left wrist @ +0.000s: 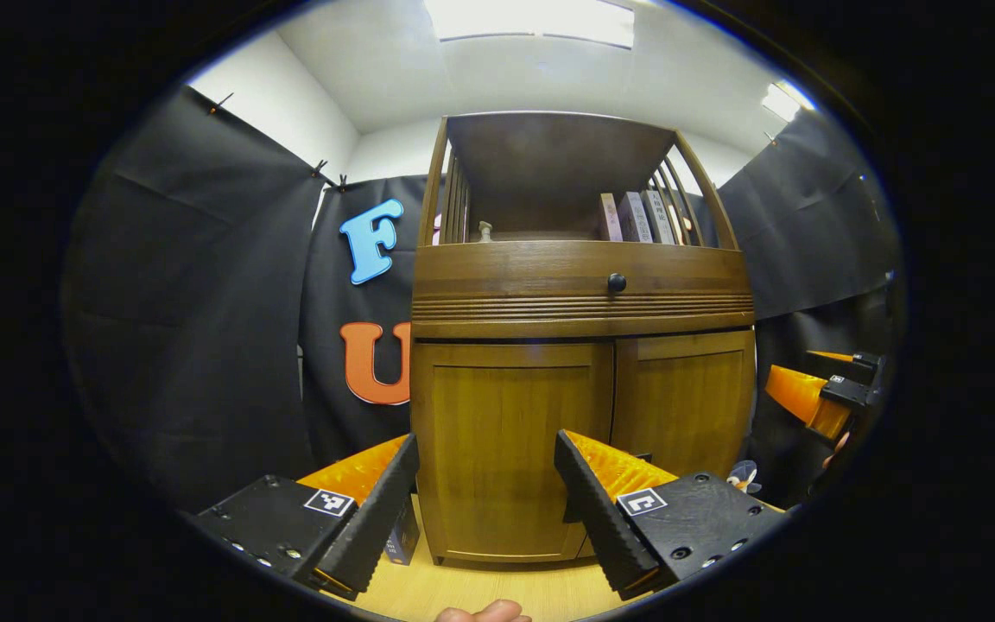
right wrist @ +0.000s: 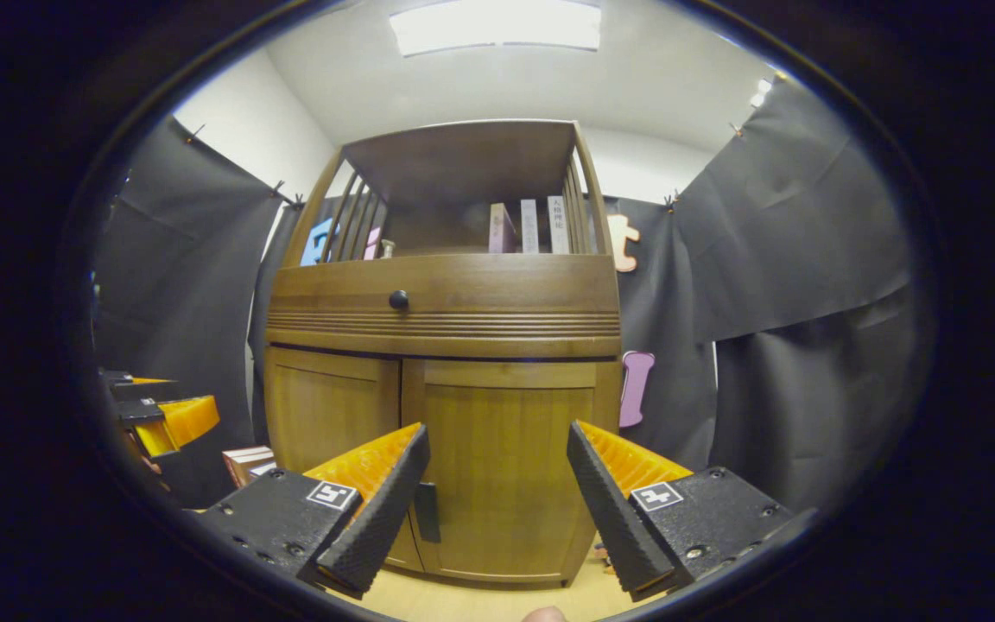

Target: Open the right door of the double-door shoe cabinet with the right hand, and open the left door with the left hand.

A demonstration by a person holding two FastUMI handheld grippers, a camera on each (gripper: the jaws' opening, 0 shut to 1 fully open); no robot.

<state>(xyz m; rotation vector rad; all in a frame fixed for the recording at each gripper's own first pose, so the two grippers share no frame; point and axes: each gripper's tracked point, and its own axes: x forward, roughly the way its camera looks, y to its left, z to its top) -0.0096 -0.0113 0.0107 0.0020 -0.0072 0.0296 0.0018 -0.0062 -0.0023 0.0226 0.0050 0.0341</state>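
Observation:
The wooden shoe cabinet stands close ahead with both lower doors shut. In the left gripper view its left door (left wrist: 497,432) fills the gap between the spread fingers of my left gripper (left wrist: 489,492), which is open and apart from the wood. The right door (left wrist: 687,402) lies beyond. In the right gripper view my right gripper (right wrist: 497,497) is open in front of the right door (right wrist: 506,449), with a dark handle (right wrist: 426,511) beside its left finger. The left door (right wrist: 329,415) sits further left. Each view catches the other gripper at its edge: the right gripper (left wrist: 817,389), the left gripper (right wrist: 161,415).
Above the doors runs a drawer with a round black knob (left wrist: 617,282) (right wrist: 398,300). An open shelf on top holds a few books (left wrist: 636,216). A small box (right wrist: 247,462) lies on the light wooden floor left of the cabinet. Black cloth walls close both sides.

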